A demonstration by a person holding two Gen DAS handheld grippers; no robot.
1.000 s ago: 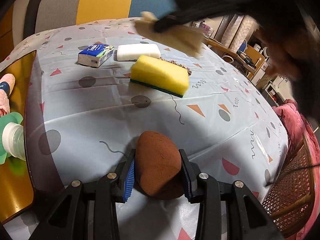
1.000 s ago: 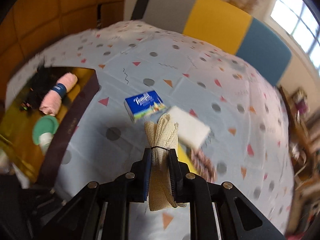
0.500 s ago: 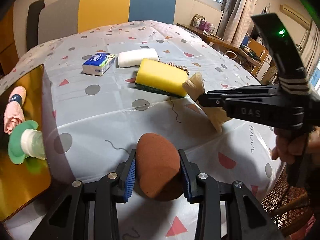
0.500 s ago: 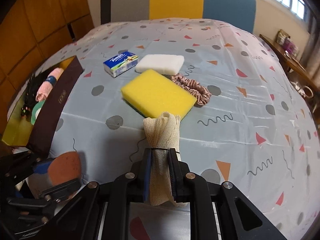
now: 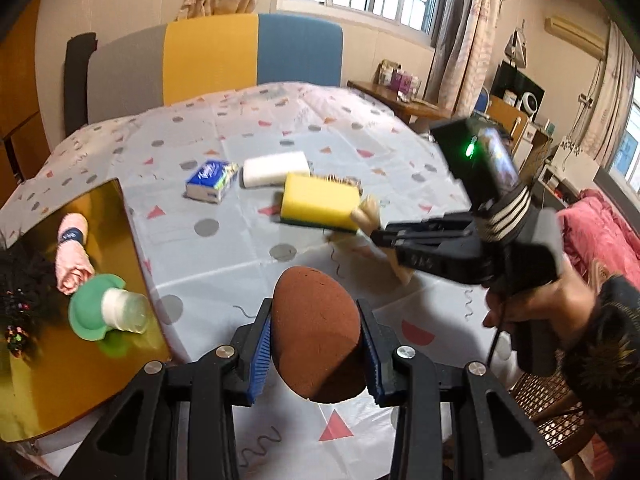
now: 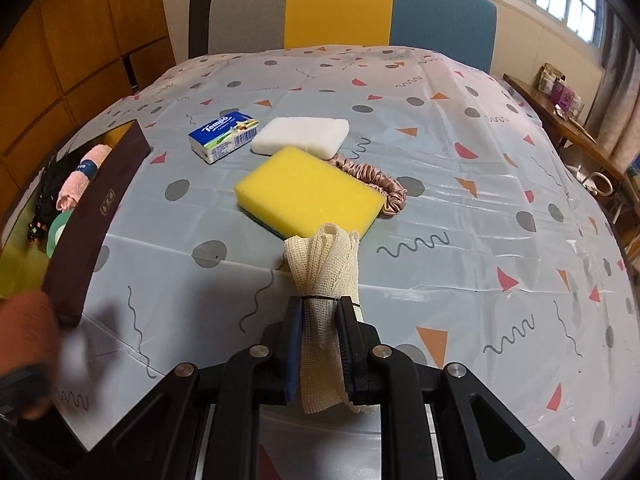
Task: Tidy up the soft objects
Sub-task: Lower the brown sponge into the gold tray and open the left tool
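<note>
My left gripper [image 5: 316, 344] is shut on a brown egg-shaped sponge [image 5: 316, 332], held above the table's near edge. My right gripper [image 6: 320, 332] is shut on a rolled cream mesh cloth [image 6: 324, 280]; it also shows in the left wrist view [image 5: 384, 236], near the yellow sponge [image 5: 320, 202]. On the table lie the yellow sponge [image 6: 308, 192], a white sponge [image 6: 300, 136], a blue tissue pack [image 6: 224, 134] and a pink satin scrunchie [image 6: 372, 180]. A gold-lined box [image 5: 60, 360] at the left holds a pink rolled towel [image 5: 72, 256], a green-capped item [image 5: 104, 312] and a black fuzzy thing [image 5: 20, 292].
The box's dark wall [image 6: 92, 216] stands at the table's left edge. A grey, yellow and blue chair back [image 6: 340, 4] is behind the table. A wicker seat [image 5: 548, 408] and a pink blanket [image 5: 600, 236] lie to the right.
The right gripper with the mesh cloth swung down from over the table's middle to the near side by the yellow sponge. The left gripper lifted and tilted up, still holding the brown sponge.
</note>
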